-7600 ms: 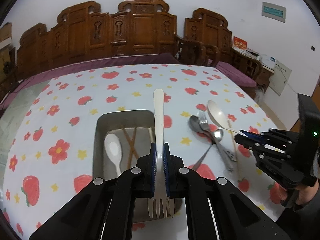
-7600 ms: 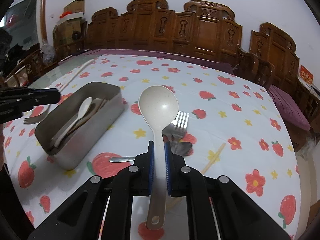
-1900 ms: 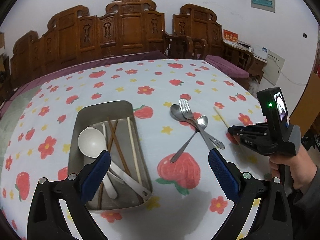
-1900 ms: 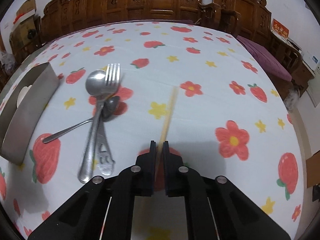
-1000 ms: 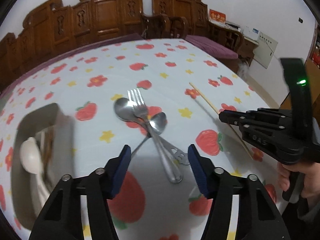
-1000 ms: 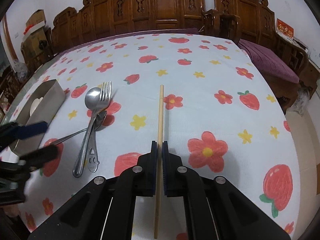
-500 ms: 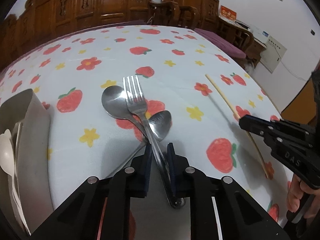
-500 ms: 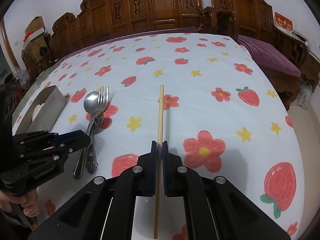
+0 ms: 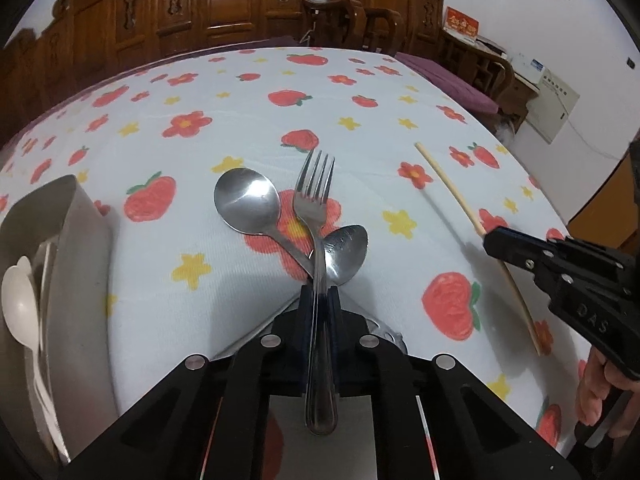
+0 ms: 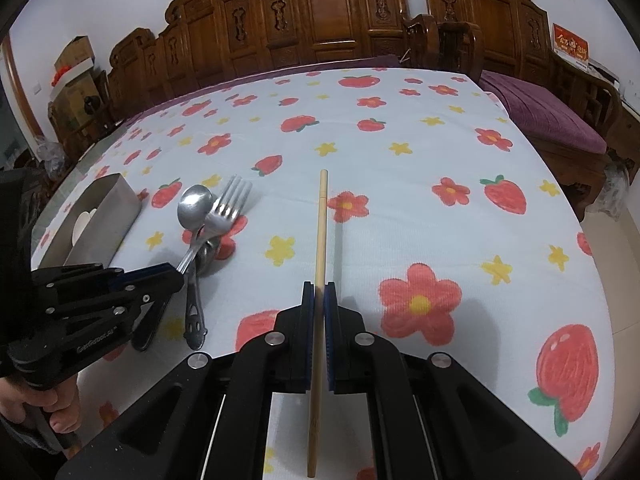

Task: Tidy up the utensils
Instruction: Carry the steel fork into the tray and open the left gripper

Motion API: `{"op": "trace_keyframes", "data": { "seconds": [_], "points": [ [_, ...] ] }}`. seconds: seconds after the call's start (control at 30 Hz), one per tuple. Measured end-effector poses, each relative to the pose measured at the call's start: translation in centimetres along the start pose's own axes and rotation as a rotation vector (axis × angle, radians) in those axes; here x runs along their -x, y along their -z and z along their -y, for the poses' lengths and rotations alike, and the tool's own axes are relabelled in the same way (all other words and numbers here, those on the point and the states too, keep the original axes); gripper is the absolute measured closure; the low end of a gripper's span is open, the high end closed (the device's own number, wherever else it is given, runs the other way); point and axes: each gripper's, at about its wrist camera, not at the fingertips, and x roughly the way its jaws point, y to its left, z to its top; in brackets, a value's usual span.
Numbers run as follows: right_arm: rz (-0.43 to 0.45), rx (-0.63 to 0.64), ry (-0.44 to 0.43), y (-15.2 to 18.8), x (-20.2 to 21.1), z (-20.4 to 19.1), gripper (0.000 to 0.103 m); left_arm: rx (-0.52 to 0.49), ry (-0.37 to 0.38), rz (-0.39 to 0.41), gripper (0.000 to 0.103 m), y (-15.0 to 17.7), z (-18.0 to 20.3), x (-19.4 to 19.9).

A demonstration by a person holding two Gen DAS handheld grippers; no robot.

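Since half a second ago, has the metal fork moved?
Yes. The metal fork has lifted: its tines were level with the large spoon's bowl, and now stand higher and tilted up, gripped in the left claw.

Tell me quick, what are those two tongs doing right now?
Left tongs: closed on the metal fork.
Right tongs: closed on a wooden chopstick.

The fork (image 9: 316,216) my left pads pinch is polished, mirror-bright metal, as are both spoons (image 9: 246,202) under it. My right pads hold a matt pale wooden chopstick (image 10: 320,232) (fine-grained, unvarnished) over a ribbed, printed tablecloth (image 9: 224,92); the tray (image 10: 106,216) looks brushed steel.
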Motion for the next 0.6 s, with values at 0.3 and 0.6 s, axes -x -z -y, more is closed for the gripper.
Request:
{"op": "trace_keyframes", "data": {
  "seconds": [0.3,0.6],
  "points": [
    [0.003,0.005,-0.005,-0.1,0.1,-0.3,0.097,-0.068,-0.028,0.010,0.102,0.7,1.0,0.8],
    [0.022,0.030,-0.039,-0.5,0.6,-1.7,0.097,-0.079,-0.036,0.053,0.102,0.5,0.7,3.3]
  ]
}}
